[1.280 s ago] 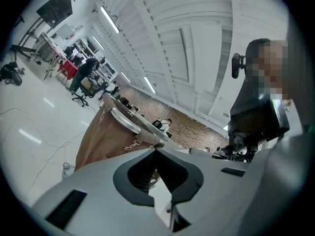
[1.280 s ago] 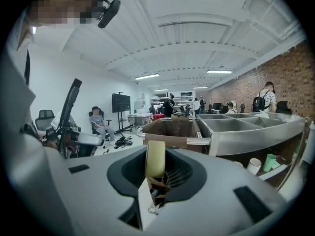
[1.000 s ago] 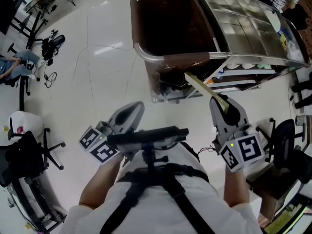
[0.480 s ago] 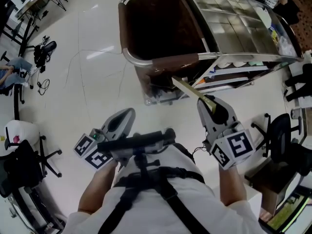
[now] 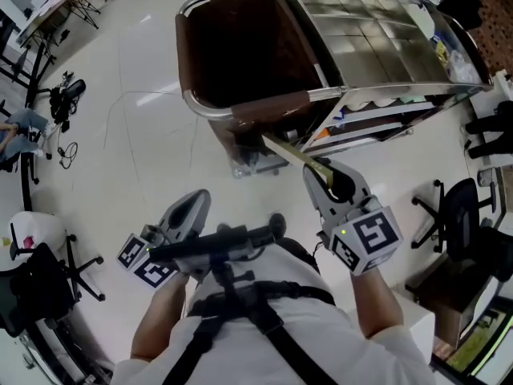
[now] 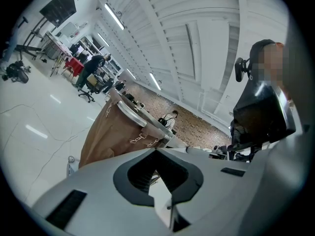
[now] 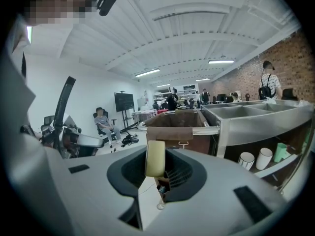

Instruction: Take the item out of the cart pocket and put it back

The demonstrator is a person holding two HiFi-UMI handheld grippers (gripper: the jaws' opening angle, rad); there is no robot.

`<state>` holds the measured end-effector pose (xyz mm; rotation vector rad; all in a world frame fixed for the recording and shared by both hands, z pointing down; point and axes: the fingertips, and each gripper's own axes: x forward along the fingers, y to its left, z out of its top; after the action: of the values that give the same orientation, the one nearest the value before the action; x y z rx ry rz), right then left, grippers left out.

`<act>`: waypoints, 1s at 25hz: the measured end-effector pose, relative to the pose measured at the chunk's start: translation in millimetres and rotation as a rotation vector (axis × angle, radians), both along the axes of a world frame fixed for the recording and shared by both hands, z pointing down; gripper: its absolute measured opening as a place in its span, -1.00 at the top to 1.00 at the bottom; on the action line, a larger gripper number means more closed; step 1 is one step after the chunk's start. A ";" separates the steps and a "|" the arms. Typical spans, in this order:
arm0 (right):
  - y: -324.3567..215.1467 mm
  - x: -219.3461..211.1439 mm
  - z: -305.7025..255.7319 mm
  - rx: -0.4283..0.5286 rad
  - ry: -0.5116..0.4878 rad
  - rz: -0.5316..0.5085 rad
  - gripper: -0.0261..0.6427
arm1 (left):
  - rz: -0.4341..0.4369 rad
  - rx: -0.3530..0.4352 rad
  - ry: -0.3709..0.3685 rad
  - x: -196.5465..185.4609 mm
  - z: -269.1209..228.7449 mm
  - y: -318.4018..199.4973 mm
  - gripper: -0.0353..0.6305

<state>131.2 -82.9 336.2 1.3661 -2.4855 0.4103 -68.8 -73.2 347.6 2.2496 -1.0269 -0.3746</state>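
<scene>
A metal service cart [image 5: 377, 30] with a brown cloth bag [image 5: 240, 46] stands ahead of me on the white floor. My right gripper [image 5: 325, 171] is shut on a long, flat, pale yellow strip [image 5: 290, 153]. The strip slants up-left, and its far end lies just below the bag's near rim [image 5: 240, 107]. In the right gripper view the strip [image 7: 155, 158] stands edge-on between the jaws of the right gripper [image 7: 156, 168], with the bag [image 7: 177, 124] beyond. My left gripper [image 5: 192, 207] hangs low at the left, shut and holding nothing. In its own view, the left gripper [image 6: 156, 151] points toward the bag [image 6: 110, 134].
White cups [image 7: 255, 159] stand on the cart's lower shelf. A black office chair [image 5: 457, 215] is at the right and another chair [image 5: 36, 283] at the left. Cables and gear [image 5: 64, 95] lie on the floor at far left. A person [image 7: 102, 122] sits beyond the cart.
The whole scene has drifted left and up in the head view. The right gripper keeps its hold on the strip, whose end stays by the bag's rim. The left gripper sits a little lower.
</scene>
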 end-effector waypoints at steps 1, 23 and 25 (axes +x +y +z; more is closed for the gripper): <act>-0.3 0.5 1.4 -0.003 -0.001 -0.006 0.70 | -0.002 -0.004 -0.001 2.1 0.9 0.2 0.91; -17.8 8.4 30.4 -0.062 0.021 -0.199 0.70 | -0.118 -0.070 -0.011 51.6 21.4 20.3 0.91; -18.8 2.6 31.6 -0.065 0.025 -0.190 0.70 | -0.107 -0.080 -0.009 46.6 23.0 20.2 0.91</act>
<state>133.8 -101.7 367.8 1.0920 -2.5284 0.4252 -22.2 -53.0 370.6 2.1329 -1.1503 -0.3628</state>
